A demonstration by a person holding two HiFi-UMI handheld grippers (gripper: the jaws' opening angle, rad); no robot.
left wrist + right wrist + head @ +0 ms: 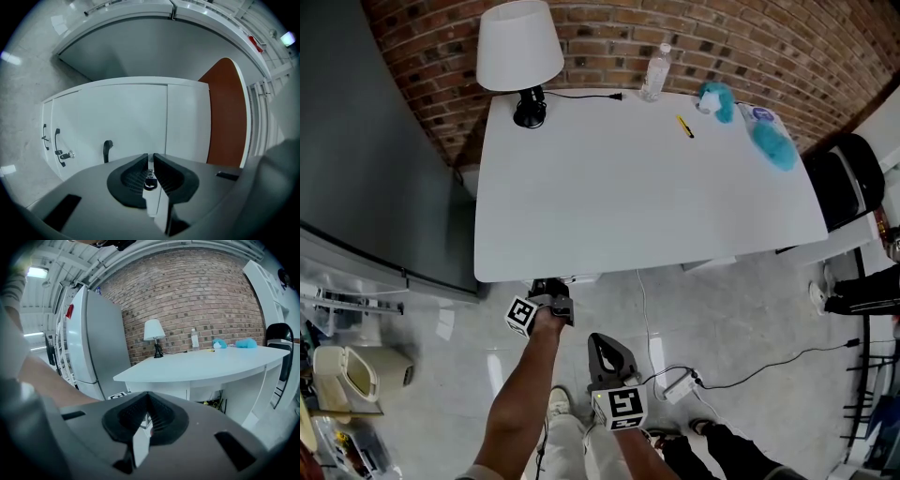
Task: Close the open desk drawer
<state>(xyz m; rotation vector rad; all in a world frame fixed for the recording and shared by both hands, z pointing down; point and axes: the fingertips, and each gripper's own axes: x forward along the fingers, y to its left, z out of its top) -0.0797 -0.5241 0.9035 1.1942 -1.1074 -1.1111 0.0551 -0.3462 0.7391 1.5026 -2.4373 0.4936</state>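
— Drawer (574,278)?
— Barely visible from the head view: just a white sliver under the front edge of the desk (656,197), near its left corner. Open or shut, impossible to tell there.
— Left gripper (551,289)?
— Right at that front edge, touching or nearly so. Jaws pressed almost together, only a thin slit; a small dark ring (150,183) in it, too small to identify. Ahead, white panel fronts (122,117) with a black handle (107,151).
— Right gripper (605,342)?
— Lower, apart from the desk, over the floor (722,319). Jaws closed together, nothing held.
— Far edge?
— Lamp (519,47) at the left corner, bottle (654,71), yellow pen (684,127); chair (848,183) partly hidden behind the right corner.
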